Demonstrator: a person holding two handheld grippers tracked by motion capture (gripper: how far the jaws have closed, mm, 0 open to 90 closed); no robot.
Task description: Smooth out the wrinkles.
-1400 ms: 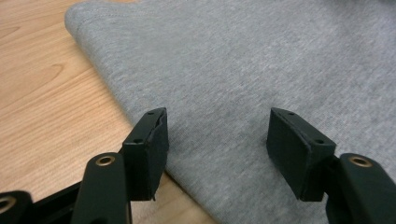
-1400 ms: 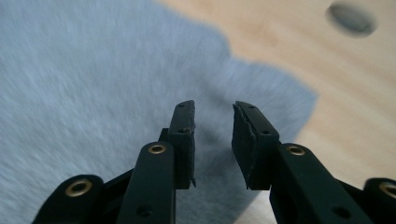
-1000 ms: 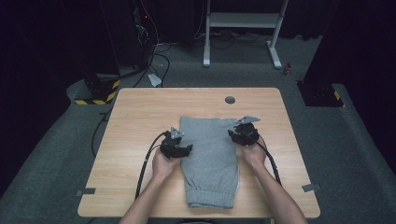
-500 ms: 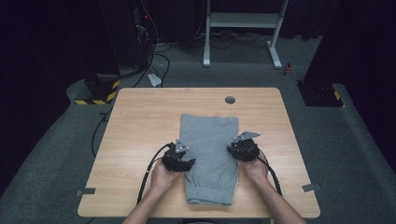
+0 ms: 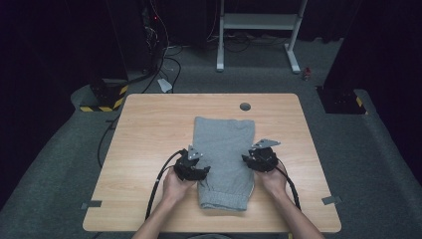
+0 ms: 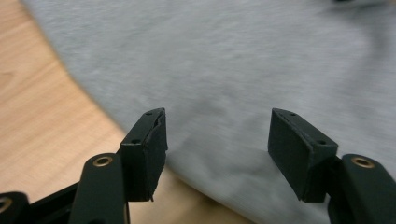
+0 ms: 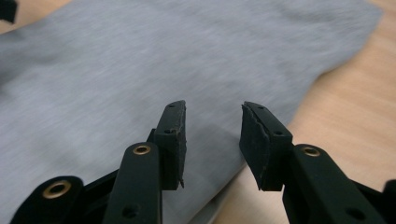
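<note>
no text, label or number can be read anywhere.

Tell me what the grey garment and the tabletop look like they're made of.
Grey garment: looks like soft heathered knit, probably cotton jersey or fleece; matte, with a fine speckled texture and a ribbed band at the near end. Table: light wood-grain top, likely laminate rather than solid wood, judging by its smooth, even, low-sheen surface.

grey garment, light wood table
</note>
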